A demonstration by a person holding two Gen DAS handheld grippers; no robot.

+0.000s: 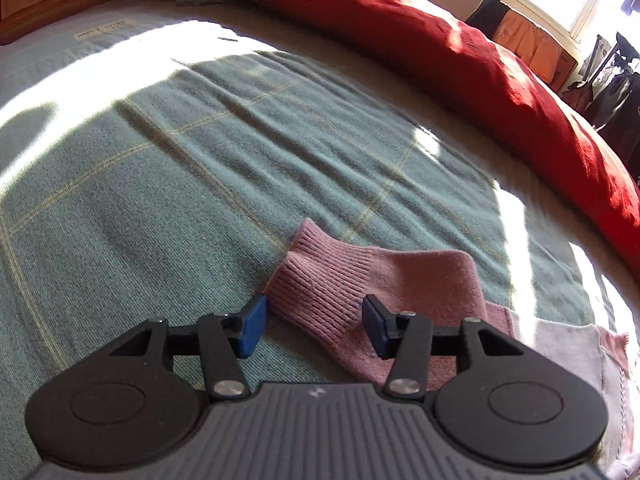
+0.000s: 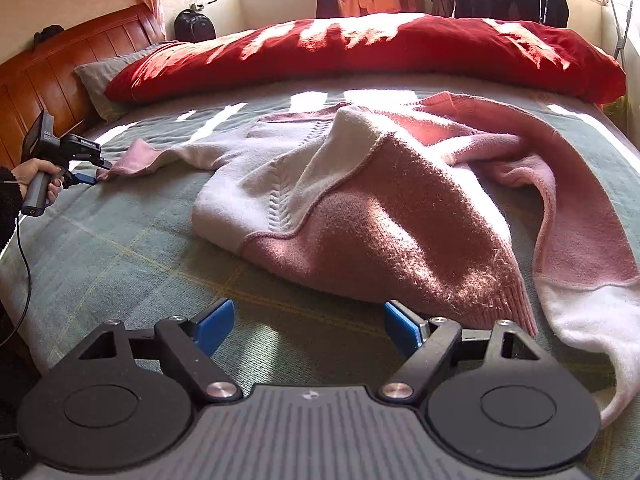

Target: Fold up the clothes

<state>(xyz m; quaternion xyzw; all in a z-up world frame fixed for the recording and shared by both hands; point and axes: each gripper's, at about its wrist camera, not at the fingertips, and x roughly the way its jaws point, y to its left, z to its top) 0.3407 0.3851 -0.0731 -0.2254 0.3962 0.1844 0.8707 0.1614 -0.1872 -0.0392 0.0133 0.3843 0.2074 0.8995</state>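
Presently on the bed: one pink-and-white knitted sweater (image 2: 360, 200), lying rumpled on the green checked blanket (image 2: 120, 264), body bunched into a hump, one sleeve running toward the headboard side, the other trailing down past my right gripper (image 2: 308, 320). Not folded as it lies; whether it is being spread for a fold or is part-way through one, I cannot settle. Left gripper (image 1: 316, 320): tongs apart, straddling the ribbed pink cuff (image 1: 316, 300) of the far sleeve, cuff doubled over on itself, neither pad pressing it that I can see. Right gripper: tongs apart, over bare blanket, just beside the ribbed hem (image 2: 520, 300), holding nothing. Risks, as I judge them: closing my left tongs on the doubled cuff could catch only the top layer, so the sleeve twists when lifted; a low approach could pinch the blanket along with the knit and drag both. The fuzzy knit looks soft and stretchy, so a one-sided pull may lengthen the sleeve instead of moving it. On my right, the loose sleeve lying close could be snagged by mistake. Strong sun patches wash out the white panels, hiding edges from me.
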